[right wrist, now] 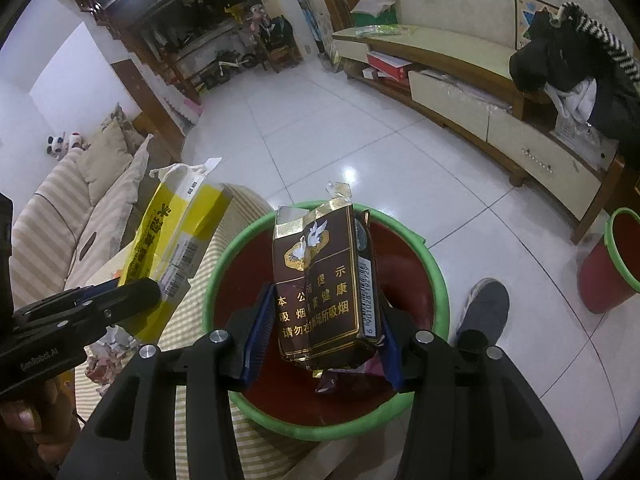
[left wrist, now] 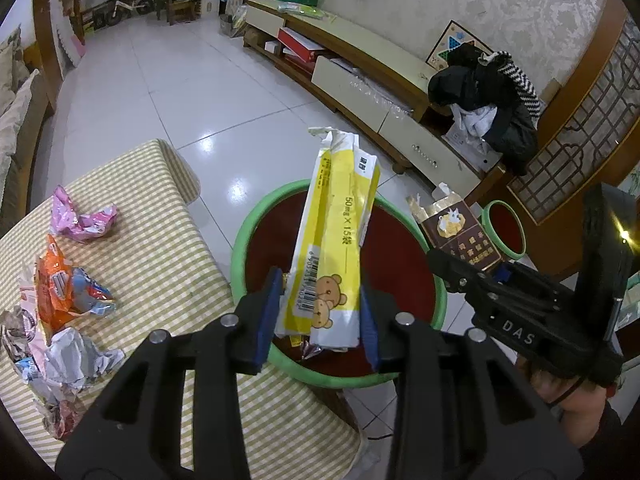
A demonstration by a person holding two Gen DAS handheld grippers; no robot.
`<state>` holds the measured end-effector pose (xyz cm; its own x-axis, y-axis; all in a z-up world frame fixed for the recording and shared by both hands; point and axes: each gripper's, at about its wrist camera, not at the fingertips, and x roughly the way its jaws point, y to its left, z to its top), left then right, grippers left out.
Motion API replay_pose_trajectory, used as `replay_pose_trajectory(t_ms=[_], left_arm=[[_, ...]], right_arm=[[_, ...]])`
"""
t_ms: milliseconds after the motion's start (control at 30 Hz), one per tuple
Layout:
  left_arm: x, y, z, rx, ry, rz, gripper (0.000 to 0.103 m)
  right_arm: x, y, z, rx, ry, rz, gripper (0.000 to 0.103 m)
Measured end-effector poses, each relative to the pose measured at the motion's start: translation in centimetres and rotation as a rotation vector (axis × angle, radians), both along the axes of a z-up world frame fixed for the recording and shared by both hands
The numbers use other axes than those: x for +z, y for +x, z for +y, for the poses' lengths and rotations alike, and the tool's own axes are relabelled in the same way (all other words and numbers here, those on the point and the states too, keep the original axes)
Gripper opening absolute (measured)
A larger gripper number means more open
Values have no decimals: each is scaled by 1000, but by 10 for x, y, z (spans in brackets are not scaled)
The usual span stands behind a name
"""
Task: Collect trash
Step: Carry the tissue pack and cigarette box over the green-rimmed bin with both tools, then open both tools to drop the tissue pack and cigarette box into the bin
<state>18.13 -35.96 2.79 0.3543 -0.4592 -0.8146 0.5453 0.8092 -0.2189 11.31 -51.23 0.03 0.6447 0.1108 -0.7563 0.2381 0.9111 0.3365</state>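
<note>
Two pairs of tongs, each held by a person, hang over a red bin with a green rim (left wrist: pixel 256 216) that stands on the floor just beside the tabletop (left wrist: pixel 160 248). The left tongs (left wrist: pixel 318 316) are clenched on the lower end of a long yellow-and-white medicine box (left wrist: pixel 340 224), which stands nearly upright above the bin's mouth, its torn top flap open. The right tongs (right wrist: pixel 326 322) grasp a crumpled brown cigarette pack (right wrist: pixel 320 280) by its lower half, likewise over the bin. Both items are thin card, judged light and easily crushed; the pack is already dented, so a grip across the broad faces near one end holds well without much force, and neither should slip on the ridged blue pads. Both appear ready for release into the bin. More rubbish lies on the tabletop: a pink wrapper (left wrist: pixel 82 218), an orange snack bag (left wrist: pixel 66 292) and crumpled paper (left wrist: pixel 76 356). These look soft, glossy and springy, best pinched at a bunched fold. A second bin (right wrist: pixel 612 260) stands well apart on the floor.
</note>
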Motion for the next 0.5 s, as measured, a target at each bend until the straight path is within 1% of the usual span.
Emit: replay_pose_trajectory(t_ms=[267,300,333,367,400,433,467,500], left_arm=[[-1,9,-2,6,-28,15,37],[0,10,-1,7,-38,16,42],[0,11,-1,10,-43,17,47],[1,12,0,16,-51,17,55],[2,13,2,24,-62,16,60],[3,14,3,28,-69,17,63],[3,14,5,34,-74,17,70],[4,15,7,42,-77,15,80]], right_arm=[[-1,6,3,-4,-1,13,48],[-3,7,3,-4,1,21,53],[-4,7,3,-6,2,23,62],[-3,7,3,-12,-1,19,66],[-3,7,4,-14,-2,18,73],[-2,7,4,-16,-3,17,79],[-2,7,5,-19,-5,17,81],[-3,7,4,-23,-8,19,84]])
